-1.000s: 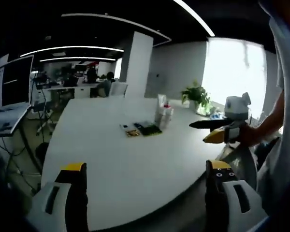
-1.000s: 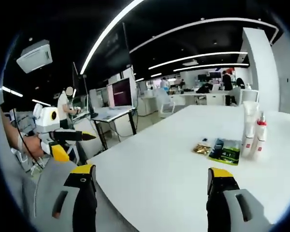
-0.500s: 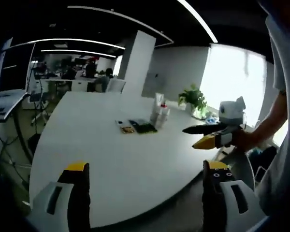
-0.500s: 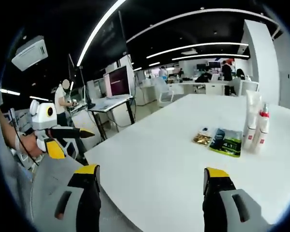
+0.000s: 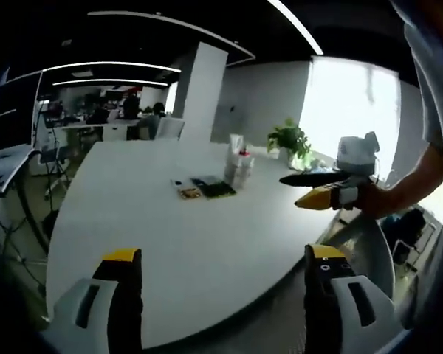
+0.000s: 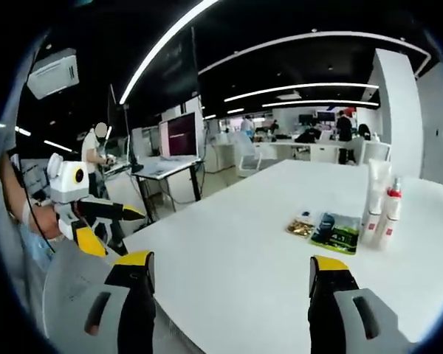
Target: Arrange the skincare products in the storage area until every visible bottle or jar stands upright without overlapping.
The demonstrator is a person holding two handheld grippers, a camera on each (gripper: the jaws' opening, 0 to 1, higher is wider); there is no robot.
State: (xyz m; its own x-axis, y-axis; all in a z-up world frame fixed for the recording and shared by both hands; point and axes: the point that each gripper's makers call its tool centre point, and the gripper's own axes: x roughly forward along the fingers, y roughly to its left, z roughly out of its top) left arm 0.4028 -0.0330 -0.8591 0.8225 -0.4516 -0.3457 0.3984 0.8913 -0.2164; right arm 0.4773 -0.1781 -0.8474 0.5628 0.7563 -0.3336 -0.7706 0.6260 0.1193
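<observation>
A small group of upright skincare bottles (image 5: 236,161) stands far off on the white table (image 5: 162,228). In the right gripper view it shows as a tall white tube (image 6: 376,193) beside a red-capped bottle (image 6: 390,214). A dark flat sachet (image 6: 332,229) and a gold packet (image 6: 301,225) lie next to them. My left gripper (image 5: 223,258) is open and empty above the near table edge. My right gripper (image 6: 231,265) is likewise open and empty. Each gripper shows in the other's view, held off the table edge: the right one (image 5: 292,190) and the left one (image 6: 118,225).
A potted plant (image 5: 288,140) stands behind the bottles by a bright window. A white pillar (image 5: 203,92) rises beyond the table. Desks with a monitor (image 6: 181,136) and a standing person (image 6: 100,147) lie off to the side. Bare tabletop stretches between the grippers and the products.
Both views have shifted slightly with the hands. Both grippers stay open and empty, and the bottles and packets have not moved.
</observation>
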